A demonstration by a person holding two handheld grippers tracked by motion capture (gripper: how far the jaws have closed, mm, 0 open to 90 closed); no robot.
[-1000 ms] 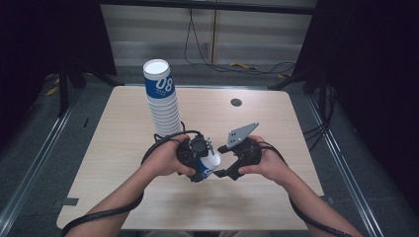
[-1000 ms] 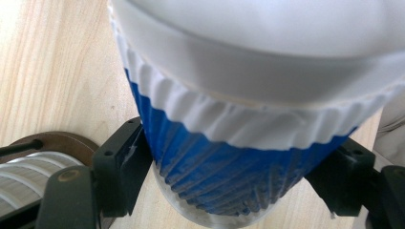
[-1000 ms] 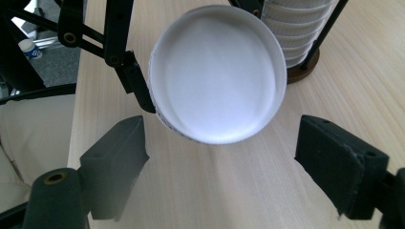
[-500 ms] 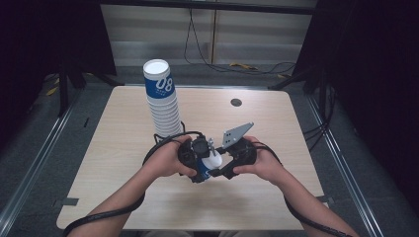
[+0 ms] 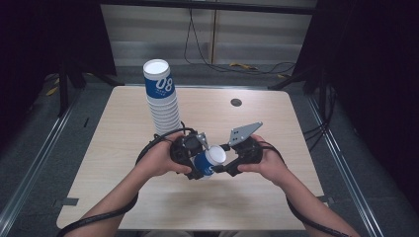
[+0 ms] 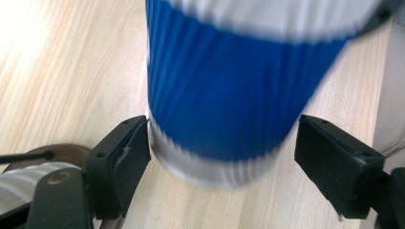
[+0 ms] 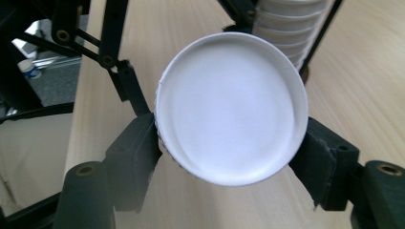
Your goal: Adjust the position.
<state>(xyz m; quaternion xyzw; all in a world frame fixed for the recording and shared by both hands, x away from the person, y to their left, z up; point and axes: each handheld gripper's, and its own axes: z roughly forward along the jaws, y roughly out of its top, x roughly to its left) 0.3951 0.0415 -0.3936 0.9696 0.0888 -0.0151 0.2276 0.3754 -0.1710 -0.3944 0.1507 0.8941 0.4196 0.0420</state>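
My right gripper (image 7: 229,143) clamps its fingers on the blue paper cup (image 5: 209,161) at its white end; my left gripper (image 6: 222,167) has just been opening, its fingers narrowly flanking the cup's other end.

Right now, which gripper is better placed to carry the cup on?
Right. The right gripper clamps the cup on both sides. The left gripper has just been opening: one pad stands clear of the cup.

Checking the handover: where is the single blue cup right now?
In the high view the blue cup lies tilted between the left gripper and right gripper, at the near middle of the table, in front of the cup stack.
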